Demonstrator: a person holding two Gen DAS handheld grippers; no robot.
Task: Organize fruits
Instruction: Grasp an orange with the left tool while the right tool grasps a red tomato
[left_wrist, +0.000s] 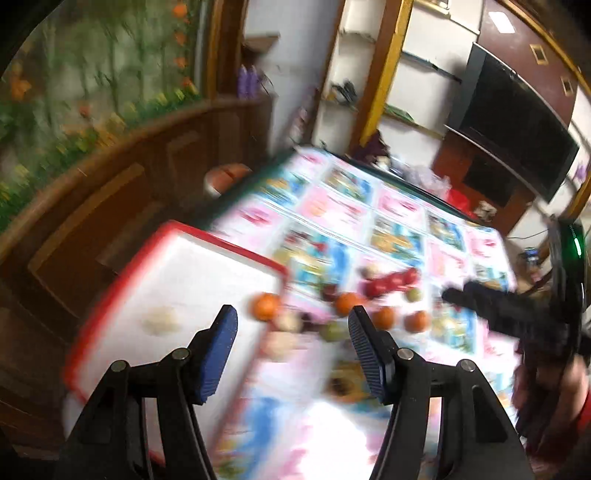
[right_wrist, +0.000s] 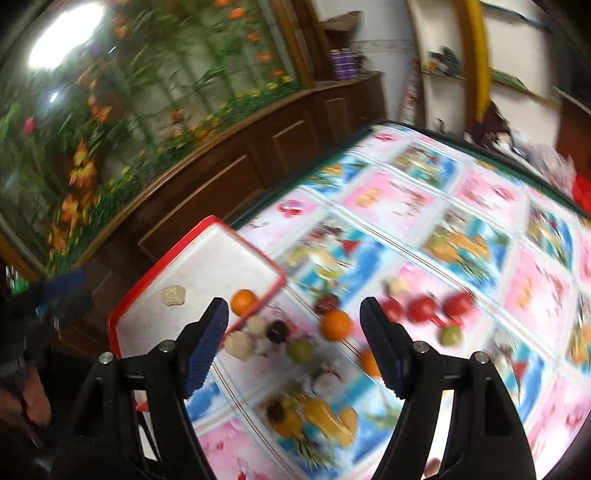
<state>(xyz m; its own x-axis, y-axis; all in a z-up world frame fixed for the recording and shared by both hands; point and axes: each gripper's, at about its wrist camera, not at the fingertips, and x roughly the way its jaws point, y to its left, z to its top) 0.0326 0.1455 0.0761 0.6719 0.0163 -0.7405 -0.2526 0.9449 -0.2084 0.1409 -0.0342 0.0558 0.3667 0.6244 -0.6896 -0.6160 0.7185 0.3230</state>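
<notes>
A white tray with a red rim (left_wrist: 173, 266) (right_wrist: 207, 266) lies at the table's left edge. A pale fruit (left_wrist: 160, 321) (right_wrist: 173, 295) and an orange (left_wrist: 265, 305) (right_wrist: 244, 301) sit in it. Several small fruits lie loose on the cloth beside it: oranges (right_wrist: 335, 324), red ones (right_wrist: 423, 308), green ones (right_wrist: 301, 350), pale and dark ones. My left gripper (left_wrist: 291, 332) is open and empty above the tray's corner. My right gripper (right_wrist: 293, 325) is open and empty above the loose fruits; it also shows in the left wrist view (left_wrist: 480, 299). Both views are blurred.
The table has a pink and blue fruit-print cloth (right_wrist: 461, 221). A wooden cabinet with a flower mural (right_wrist: 221, 155) stands close on the left. Shelves and a dark television (left_wrist: 517, 129) stand beyond the far edge, with bags (left_wrist: 458, 195) at the far side.
</notes>
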